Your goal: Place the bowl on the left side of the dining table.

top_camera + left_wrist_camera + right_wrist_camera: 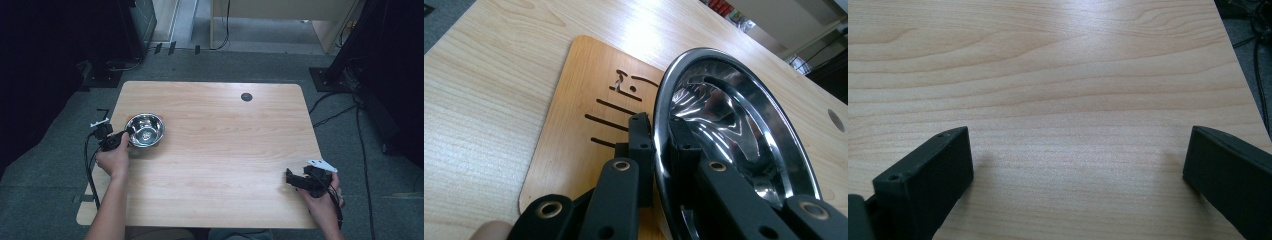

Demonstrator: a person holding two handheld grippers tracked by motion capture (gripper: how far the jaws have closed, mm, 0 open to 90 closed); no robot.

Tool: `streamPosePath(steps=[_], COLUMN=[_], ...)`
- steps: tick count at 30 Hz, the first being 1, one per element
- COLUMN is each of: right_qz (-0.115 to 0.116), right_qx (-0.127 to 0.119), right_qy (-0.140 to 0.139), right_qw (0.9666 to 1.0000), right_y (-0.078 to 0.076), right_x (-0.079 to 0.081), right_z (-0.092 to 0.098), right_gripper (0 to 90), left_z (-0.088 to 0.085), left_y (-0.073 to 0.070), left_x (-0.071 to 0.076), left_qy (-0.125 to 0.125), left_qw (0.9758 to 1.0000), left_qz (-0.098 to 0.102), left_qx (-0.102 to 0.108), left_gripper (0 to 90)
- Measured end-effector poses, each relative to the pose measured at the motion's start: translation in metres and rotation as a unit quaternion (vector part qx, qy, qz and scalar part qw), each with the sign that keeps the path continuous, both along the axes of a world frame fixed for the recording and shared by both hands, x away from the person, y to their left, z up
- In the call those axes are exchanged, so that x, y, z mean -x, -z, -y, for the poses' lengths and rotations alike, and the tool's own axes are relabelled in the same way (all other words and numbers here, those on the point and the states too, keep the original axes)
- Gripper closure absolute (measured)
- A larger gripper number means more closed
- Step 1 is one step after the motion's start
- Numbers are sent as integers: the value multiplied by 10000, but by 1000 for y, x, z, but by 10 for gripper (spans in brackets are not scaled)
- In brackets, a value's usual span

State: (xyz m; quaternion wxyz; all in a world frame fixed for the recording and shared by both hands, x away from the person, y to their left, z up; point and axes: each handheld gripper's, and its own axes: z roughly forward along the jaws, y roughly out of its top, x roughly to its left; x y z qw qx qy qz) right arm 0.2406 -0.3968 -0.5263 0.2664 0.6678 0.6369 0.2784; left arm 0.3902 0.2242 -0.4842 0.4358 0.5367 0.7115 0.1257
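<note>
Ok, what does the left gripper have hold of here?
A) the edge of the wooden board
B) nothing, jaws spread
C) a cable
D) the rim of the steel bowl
D: in the left gripper view the left gripper has one jaw outside and one inside the steel bowl's rim, pinching it above the wooden board.

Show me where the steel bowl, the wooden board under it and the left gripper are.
steel bowl (734,120): left gripper view, shiny inner wall.
wooden board (574,125): left gripper view, bare face beside the slots.
left gripper (659,132): left gripper view, jaws clamped on the bowl's rim.
</note>
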Motion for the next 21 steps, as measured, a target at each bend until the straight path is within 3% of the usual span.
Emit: streamPosePath(steps=[10,16,21], right_qz=[0,0,0], right_qx=[12,7,12], right_qy=[-3,0,-3], right_qw=[10000,10000,10000], right_y=[0,0,0], right_x=[0,0,0], right_z=[0,0,0], right_gripper=[0,0,0], left_z=[-6,-7,-11], left_y=[9,11,11], left_x=[-9,-15,-18], left_qy=[-218,-173,-281], left_qw=[9996,9998,9995], left_qz=[-60,-107,-120], left_qx=[151,62,73], left_gripper=[841,841,840])
